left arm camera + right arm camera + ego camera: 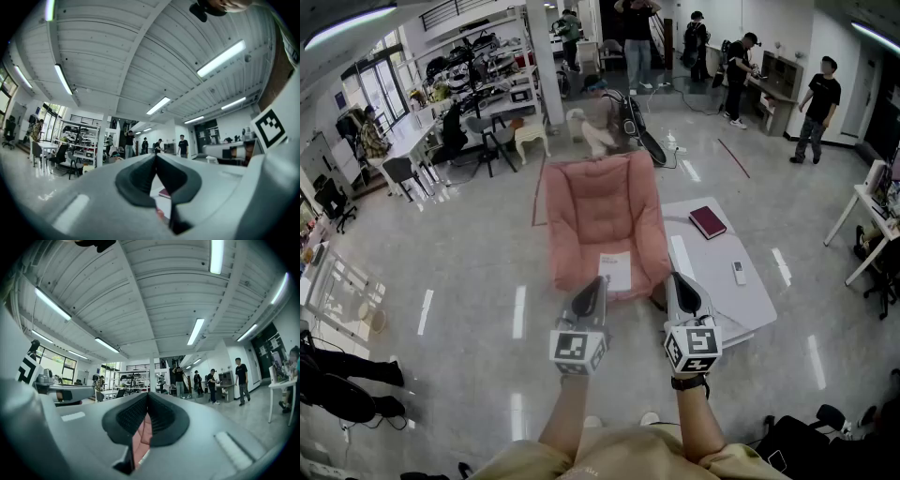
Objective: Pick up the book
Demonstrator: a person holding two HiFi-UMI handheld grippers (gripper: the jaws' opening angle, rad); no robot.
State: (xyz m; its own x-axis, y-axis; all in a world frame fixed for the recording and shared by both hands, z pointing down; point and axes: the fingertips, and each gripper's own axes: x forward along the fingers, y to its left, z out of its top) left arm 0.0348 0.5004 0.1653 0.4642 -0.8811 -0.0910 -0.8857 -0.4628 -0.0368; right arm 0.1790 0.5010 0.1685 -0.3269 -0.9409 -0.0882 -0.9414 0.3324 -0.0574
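The book [708, 221], dark red and closed, is lying flat on the far part of the white desk [748, 305], right of centre in the head view; a small white remote [739, 272] is lying nearer on the same desk, apart from the book. A pink armchair [605, 217] is standing just left of the desk; whether the two are touching cannot be told; a white sheet [616, 270] is resting on the seat. The left gripper [600, 279] and the right gripper [674, 277] are pointing level, side by side, short of the book; on each, the fingers are pressing together with nothing between them. The floor [469, 281] is grey and glossy, reflecting the ceiling strip lights [196, 331] as pale bars; several people [816, 103] are standing at the far end of the room; more white desks with black chairs [412, 141] are lining the left side.
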